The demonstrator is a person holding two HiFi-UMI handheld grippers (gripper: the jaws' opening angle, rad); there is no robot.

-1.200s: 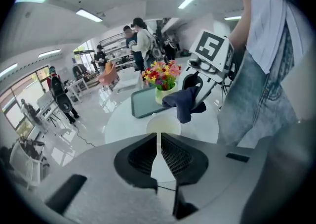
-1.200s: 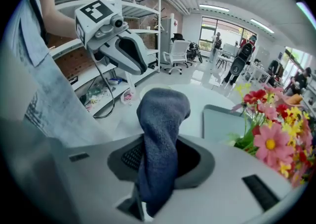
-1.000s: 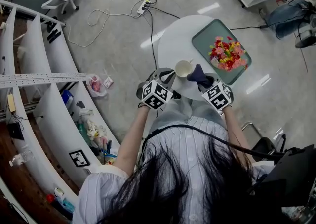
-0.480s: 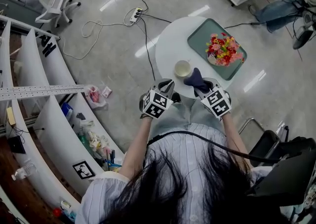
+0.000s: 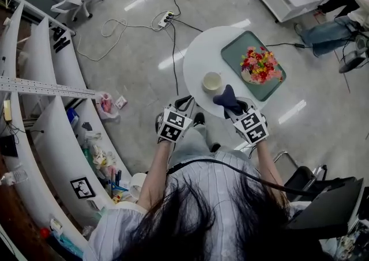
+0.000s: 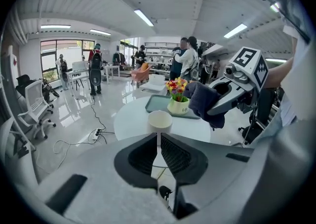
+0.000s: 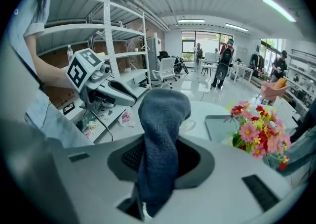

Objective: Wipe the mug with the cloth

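A cream mug (image 5: pixel 212 82) (image 6: pixel 160 120) stands upright near the front of the round white table (image 5: pixel 202 55). My left gripper (image 5: pixel 184 103) (image 6: pixel 159 145) hovers just short of the table's near edge, jaws shut with nothing between them, the mug straight ahead of it. My right gripper (image 5: pixel 235 106) (image 7: pixel 159 158) is shut on a dark blue cloth (image 5: pixel 228 97) (image 7: pixel 162 134), which bunches up above the jaws to the right of the mug. From the right gripper view the cloth hides most of the mug.
A green tray (image 5: pixel 252 64) with a pot of red, pink and yellow flowers (image 5: pixel 260 64) (image 7: pixel 256 131) sits on the table's far right. White curved shelving (image 5: pixel 52 116) runs along the left. A power strip and cables (image 5: pixel 167 18) lie on the floor beyond the table.
Both grippers have drawn back slightly toward the table's near edge; the left one has dropped further from the mug. The cloth stays gripped, the mug has not moved.
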